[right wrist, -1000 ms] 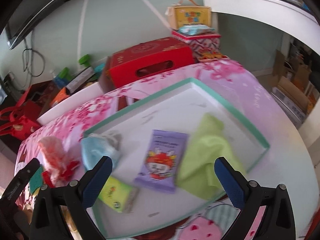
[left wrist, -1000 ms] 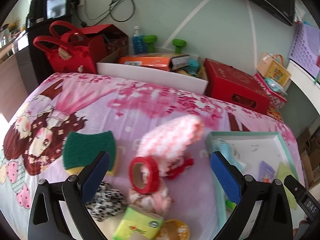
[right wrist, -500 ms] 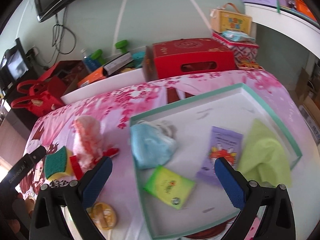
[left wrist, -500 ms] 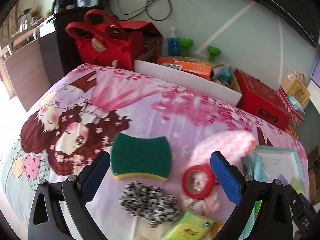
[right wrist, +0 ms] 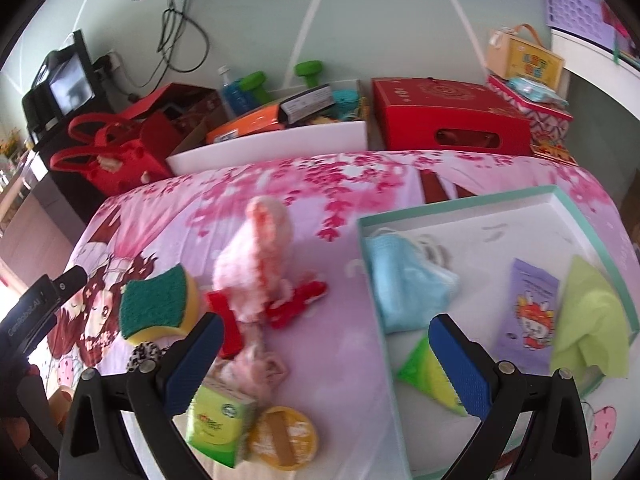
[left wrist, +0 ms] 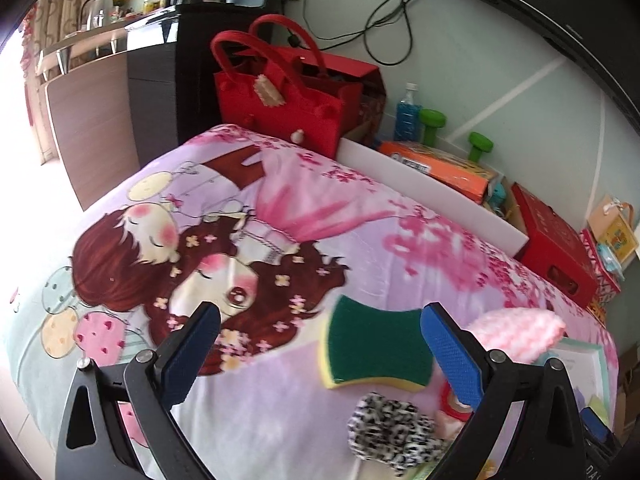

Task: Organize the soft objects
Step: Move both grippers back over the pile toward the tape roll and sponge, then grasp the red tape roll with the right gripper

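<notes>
Both claws are spread wide and empty, so I'd say it's between picks: the left gripper needs to drop onto the green scouring sponge at lower right, then carry it to the teal-rimmed tray under the right gripper.

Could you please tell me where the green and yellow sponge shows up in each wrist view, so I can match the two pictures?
Left wrist: the sponge lies at lower centre-right, just left of the right blue finger pad.
Right wrist: the sponge sits at mid-left, above the left blue finger pad.
Shared landmark: the fluffy pink item lies to the sponge's right in both.
</notes>
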Action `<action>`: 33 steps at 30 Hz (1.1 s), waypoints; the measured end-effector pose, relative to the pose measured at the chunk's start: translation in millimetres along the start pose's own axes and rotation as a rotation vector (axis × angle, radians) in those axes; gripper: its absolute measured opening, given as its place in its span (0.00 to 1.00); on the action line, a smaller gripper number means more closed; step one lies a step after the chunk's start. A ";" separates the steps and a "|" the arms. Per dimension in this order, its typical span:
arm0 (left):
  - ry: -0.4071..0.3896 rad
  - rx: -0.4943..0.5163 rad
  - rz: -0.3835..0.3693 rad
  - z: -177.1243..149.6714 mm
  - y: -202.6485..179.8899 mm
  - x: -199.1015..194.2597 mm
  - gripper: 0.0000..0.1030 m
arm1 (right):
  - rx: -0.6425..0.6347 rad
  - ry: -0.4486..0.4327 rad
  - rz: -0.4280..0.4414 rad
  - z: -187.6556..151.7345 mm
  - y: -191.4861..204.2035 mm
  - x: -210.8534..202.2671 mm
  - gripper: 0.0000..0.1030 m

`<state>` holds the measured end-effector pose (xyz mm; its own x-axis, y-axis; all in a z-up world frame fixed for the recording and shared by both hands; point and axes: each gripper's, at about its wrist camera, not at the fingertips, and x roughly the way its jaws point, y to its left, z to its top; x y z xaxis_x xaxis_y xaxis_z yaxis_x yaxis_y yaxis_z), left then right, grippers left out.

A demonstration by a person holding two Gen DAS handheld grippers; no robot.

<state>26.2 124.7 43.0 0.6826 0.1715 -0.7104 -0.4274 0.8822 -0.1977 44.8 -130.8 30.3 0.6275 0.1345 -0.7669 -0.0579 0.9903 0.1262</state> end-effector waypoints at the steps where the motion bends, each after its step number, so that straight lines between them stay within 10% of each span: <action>1: -0.001 -0.002 0.012 0.8 4.5 0.7 0.97 | -0.004 0.003 0.009 -0.4 3.7 1.5 1.00; 11: 0.067 -0.026 0.018 4.1 31.7 15.8 0.97 | -0.073 0.036 0.037 -7.0 41.9 26.7 0.99; 33: 0.185 0.116 -0.090 -9.8 -8.5 57.4 0.97 | -0.113 0.063 0.006 -12.4 56.9 53.2 0.36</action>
<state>63.2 122.8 -2.7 0.5898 0.0160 -0.8074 -0.2914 0.9367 -0.1943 65.2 -66.9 -11.2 0.5772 0.1388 -0.8048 -0.1510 0.9866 0.0619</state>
